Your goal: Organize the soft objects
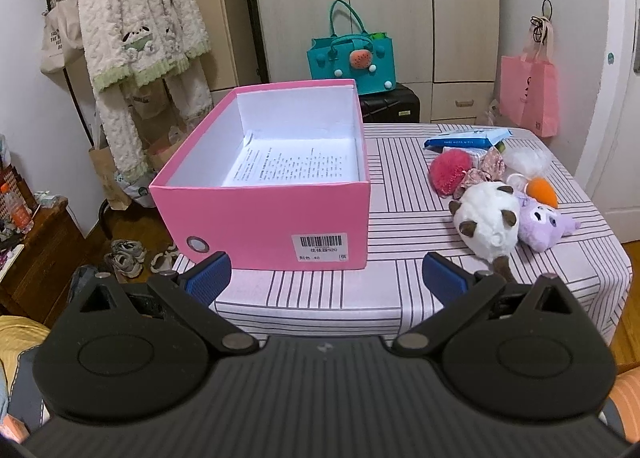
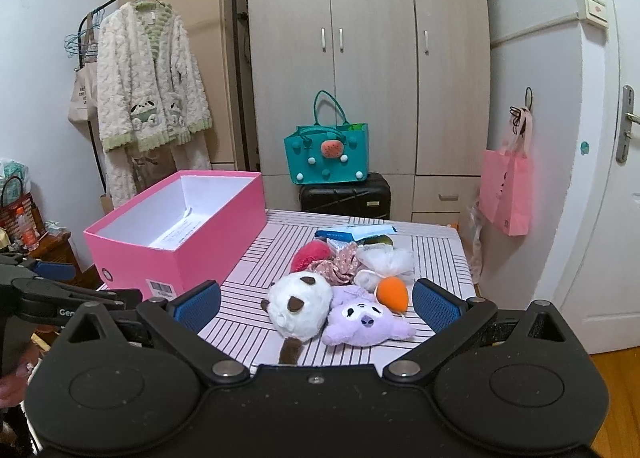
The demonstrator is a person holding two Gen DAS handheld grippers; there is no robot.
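Currently both grippers, left gripper (image 1: 327,272) and right gripper (image 2: 317,304), hold their fingers wide, gripping nothing. Soft toys (image 2: 320,310) lie between the right fingers; pink box (image 1: 264,193) stands ahead of the left fingers.

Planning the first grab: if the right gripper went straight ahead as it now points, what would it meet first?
Probably the white plush toy and the purple plush toy beside it, which lie between the open fingers of the right gripper. Depth is uncertain.
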